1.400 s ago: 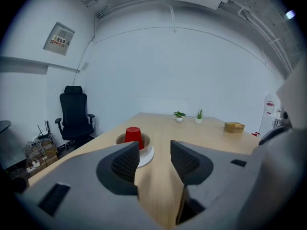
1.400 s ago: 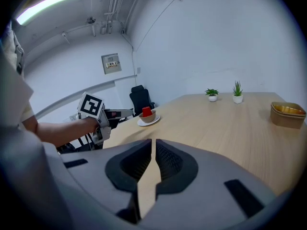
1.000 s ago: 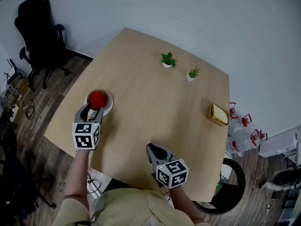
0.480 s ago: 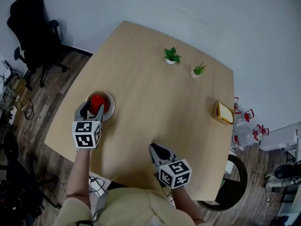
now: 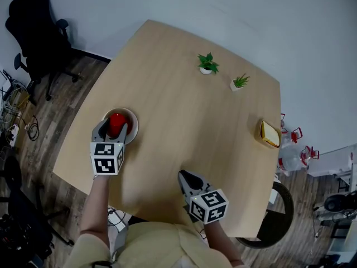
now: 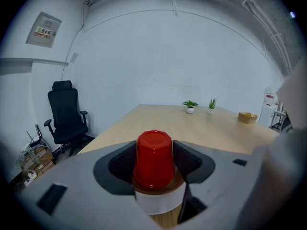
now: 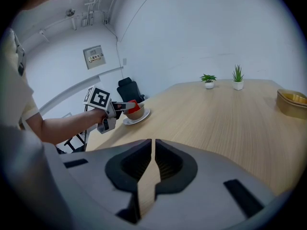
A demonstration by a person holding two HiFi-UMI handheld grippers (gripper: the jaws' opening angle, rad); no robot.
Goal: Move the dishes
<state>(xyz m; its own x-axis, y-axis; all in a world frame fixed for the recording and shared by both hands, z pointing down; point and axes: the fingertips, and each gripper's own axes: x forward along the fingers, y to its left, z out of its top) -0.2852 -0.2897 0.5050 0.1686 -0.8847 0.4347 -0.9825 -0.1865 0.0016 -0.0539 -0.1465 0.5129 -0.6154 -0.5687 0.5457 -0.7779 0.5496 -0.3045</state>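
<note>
- Holds the left gripper (image 5: pixel 113 128) at middle left of the head view, above the left edge of the light wooden table (image 5: pixel 184 121).
- Shows its jaws spread wide, having just been opening, with the red upturned plastic cup (image 6: pixel 154 157) between the ribbed dark pads (image 6: pixel 123 166).
- Flanks the cup closely on both sides, with no visible squeeze on it, so released rather than clamped.
- Places that cup mouth-down in a brown bowl (image 6: pixel 175 185), itself on a white round plate (image 6: pixel 156 202), at lower centre of the left gripper view.
- Holds the right gripper (image 5: pixel 181 175) at lower centre of the head view, near the table's bottom edge and well apart from the dishes.
- Shows its jaws pressed together on nothing, with only bare tabletop through the thin slit.
- Leaves a small green plant in a white pot (image 5: pixel 207 65) and a second potted plant (image 5: pixel 240 82) at upper right, and a tan box-like container (image 5: pixel 269 134) by the right edge.
- Sets a black office chair (image 5: pixel 33 32) at upper left, off the table.
</note>
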